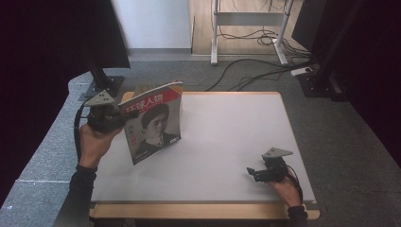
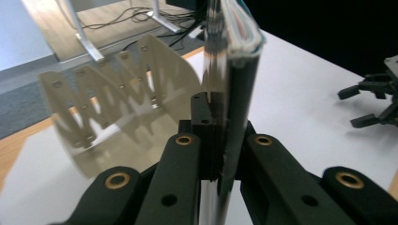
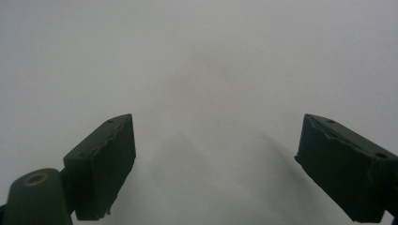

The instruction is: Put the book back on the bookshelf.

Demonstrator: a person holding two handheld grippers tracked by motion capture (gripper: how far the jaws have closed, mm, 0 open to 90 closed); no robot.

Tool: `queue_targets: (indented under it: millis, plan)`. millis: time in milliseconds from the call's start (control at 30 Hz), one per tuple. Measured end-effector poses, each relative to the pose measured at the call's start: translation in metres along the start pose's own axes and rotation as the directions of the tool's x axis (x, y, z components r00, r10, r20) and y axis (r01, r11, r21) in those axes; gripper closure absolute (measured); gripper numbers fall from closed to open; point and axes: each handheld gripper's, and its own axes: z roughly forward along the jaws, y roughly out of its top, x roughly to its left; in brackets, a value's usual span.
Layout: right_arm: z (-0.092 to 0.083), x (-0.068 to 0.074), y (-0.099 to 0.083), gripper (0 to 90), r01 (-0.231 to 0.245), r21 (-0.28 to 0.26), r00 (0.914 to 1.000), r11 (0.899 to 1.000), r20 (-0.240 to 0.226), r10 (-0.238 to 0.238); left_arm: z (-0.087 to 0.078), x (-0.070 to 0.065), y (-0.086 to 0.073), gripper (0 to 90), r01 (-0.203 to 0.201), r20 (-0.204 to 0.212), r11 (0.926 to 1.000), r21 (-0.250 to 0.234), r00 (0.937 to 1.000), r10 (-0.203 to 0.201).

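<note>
A: How is the left hand (image 1: 94,139) posed?

B: Forearm coming up from the bottom left of the high view, wrist bent, carrying the left gripper (image 1: 113,118) at the far left edge of the table (image 1: 227,142). Its jaws are clamped tight on the edge of a magazine (image 1: 153,123), which stands upright and tilted, lifted over the table's left part. In the left gripper view the magazine (image 2: 234,89) runs straight up between the jaws, spine outward.

A: And the right?

B: The right hand (image 1: 286,189) sits low at the near right of the table, the right gripper (image 1: 253,174) pointing left. Its jaws are spread wide with nothing between them; the right gripper view shows bare white tabletop (image 3: 202,70) close beneath
</note>
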Motion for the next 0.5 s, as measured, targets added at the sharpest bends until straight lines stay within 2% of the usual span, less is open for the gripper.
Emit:
queue_targets:
  millis: [267, 500]
  plan:
    - [0.004, -0.001, -0.006, 11.6, -0.010, 0.000, 0.9999, 1.000, 0.008, 0.010, -0.019, 0.010, -0.004, 87.1, 0.012, -0.068, 0.9999, -0.012, 0.9976, -0.013]
    - [0.004, -0.001, -0.006, 12.5, -0.016, -0.006, 0.9998, 1.000, 0.007, 0.016, -0.030, 0.027, -0.010, 87.1, 0.055, -0.130, 0.9982, -0.023, 0.9898, -0.058]
